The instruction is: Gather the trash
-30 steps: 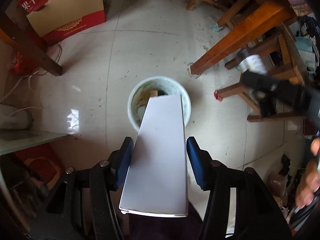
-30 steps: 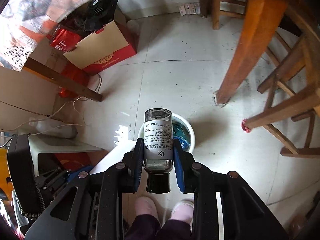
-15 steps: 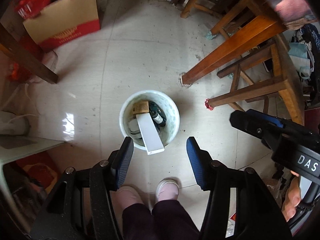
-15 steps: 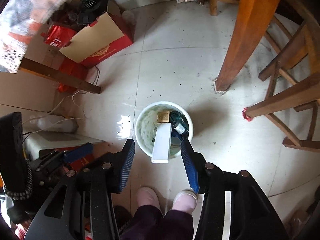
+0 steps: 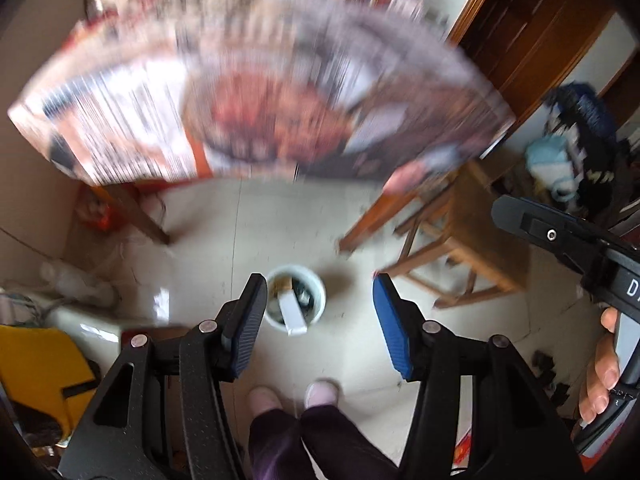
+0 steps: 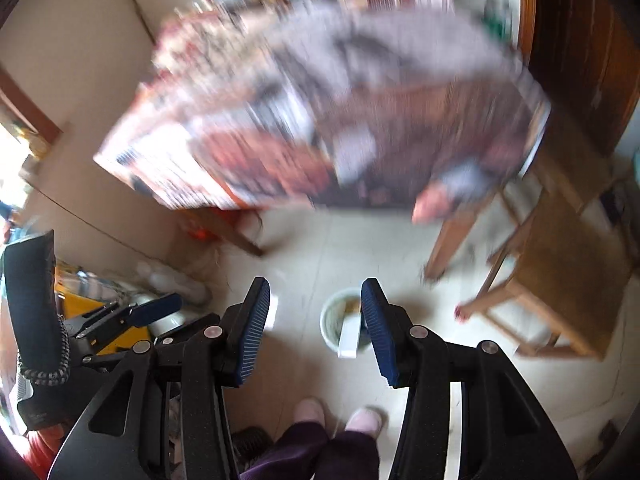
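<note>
Bin (image 5: 295,304) far below empty hand-held grippers

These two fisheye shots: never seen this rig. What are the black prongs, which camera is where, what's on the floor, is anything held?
There is no robot arm here. A person carries a handheld gripper in each hand, and each gripper has a camera looking forward along its two fingers.

In the left wrist view the left gripper fills the foreground. The right one appears at its edge, with the person's hand on its handle. In the right wrist view it is the right gripper.

Both stand open and hold nothing.

Below on the tiled floor is a white trash bin. A long white box sticks out of it, above other trash. The person's slippers show underneath. The blurred patterned surface above is too smeared to tell.
</note>
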